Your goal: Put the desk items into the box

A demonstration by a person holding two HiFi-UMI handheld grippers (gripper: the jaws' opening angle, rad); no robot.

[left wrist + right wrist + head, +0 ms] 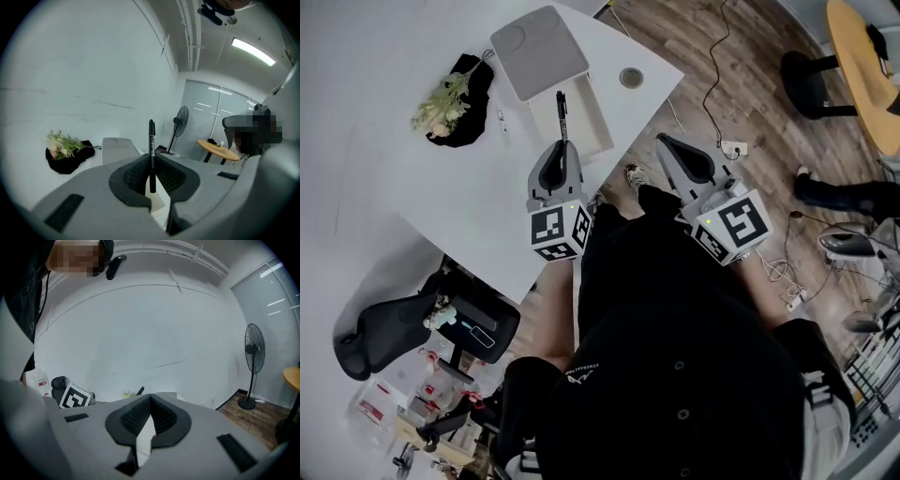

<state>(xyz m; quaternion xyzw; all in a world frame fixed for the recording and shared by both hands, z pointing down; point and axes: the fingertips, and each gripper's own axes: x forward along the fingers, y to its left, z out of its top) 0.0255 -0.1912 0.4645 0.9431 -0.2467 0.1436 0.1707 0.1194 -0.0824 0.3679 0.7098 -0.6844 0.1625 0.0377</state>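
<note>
My left gripper point(562, 146) is shut on a black pen point(562, 111), which sticks out past the fingertips over the open shallow box point(592, 131) near the table's right edge. In the left gripper view the pen point(151, 145) stands upright, clamped between the closed jaws of the left gripper point(151, 169). The box's grey lid point(539, 52) lies just beyond the box. My right gripper point(667, 142) hangs off the table's right side, over the floor. Its jaws are together with nothing between them, as the right gripper view shows point(150, 405).
A bunch of dried flowers point(445, 98) lies on a black cloth point(473, 127) at the table's far left. A small round object point(631, 77) sits near the far right corner. A black office chair point(422, 328) stands at the near left; cables point(712, 84) run across the wooden floor.
</note>
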